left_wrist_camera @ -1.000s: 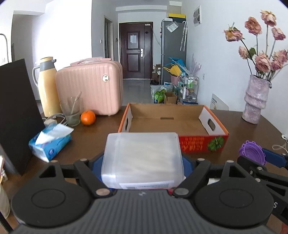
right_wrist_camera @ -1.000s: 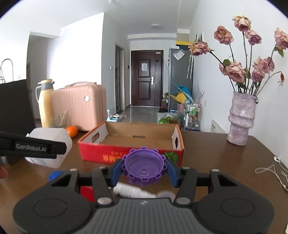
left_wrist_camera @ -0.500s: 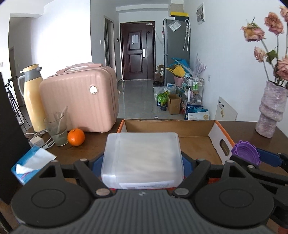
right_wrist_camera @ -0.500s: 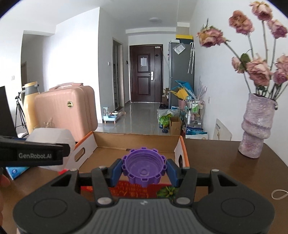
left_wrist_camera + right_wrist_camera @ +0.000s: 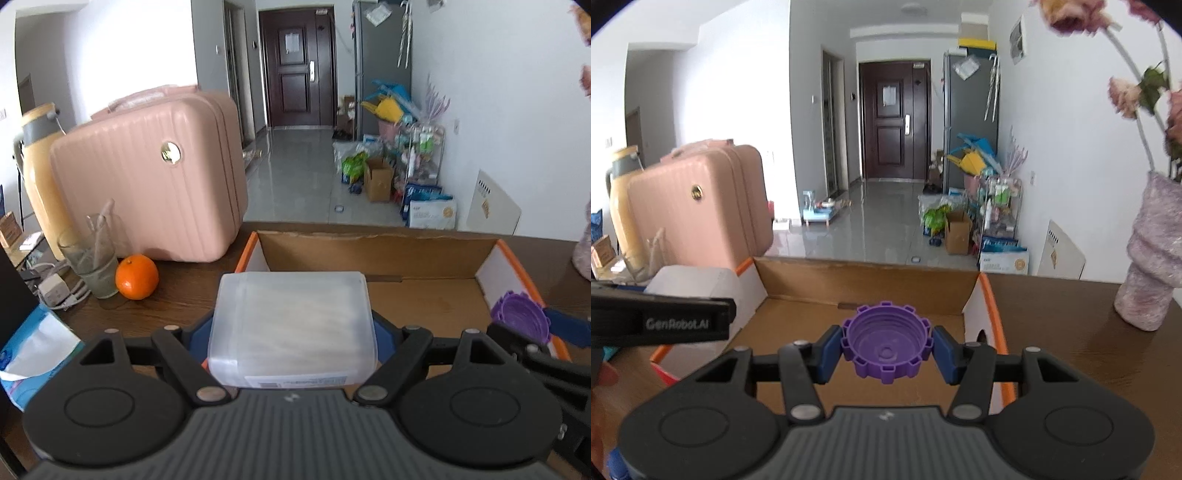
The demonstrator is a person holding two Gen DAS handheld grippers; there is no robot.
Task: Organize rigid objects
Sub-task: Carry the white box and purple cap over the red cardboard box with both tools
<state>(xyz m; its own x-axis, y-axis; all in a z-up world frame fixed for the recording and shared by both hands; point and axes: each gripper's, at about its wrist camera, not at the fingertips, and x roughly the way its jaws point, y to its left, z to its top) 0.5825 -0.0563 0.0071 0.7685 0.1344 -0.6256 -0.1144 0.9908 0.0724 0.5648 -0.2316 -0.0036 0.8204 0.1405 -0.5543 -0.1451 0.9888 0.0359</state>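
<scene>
Left gripper holds a frosted plastic box, right gripper a purple ridged cap; the open cardboard tray ahead apparently empty, nothing placed yet.

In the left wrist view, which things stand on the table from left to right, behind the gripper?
Tissue pack → glass → orange → plastic box held in the left gripper → purple cap.
</scene>
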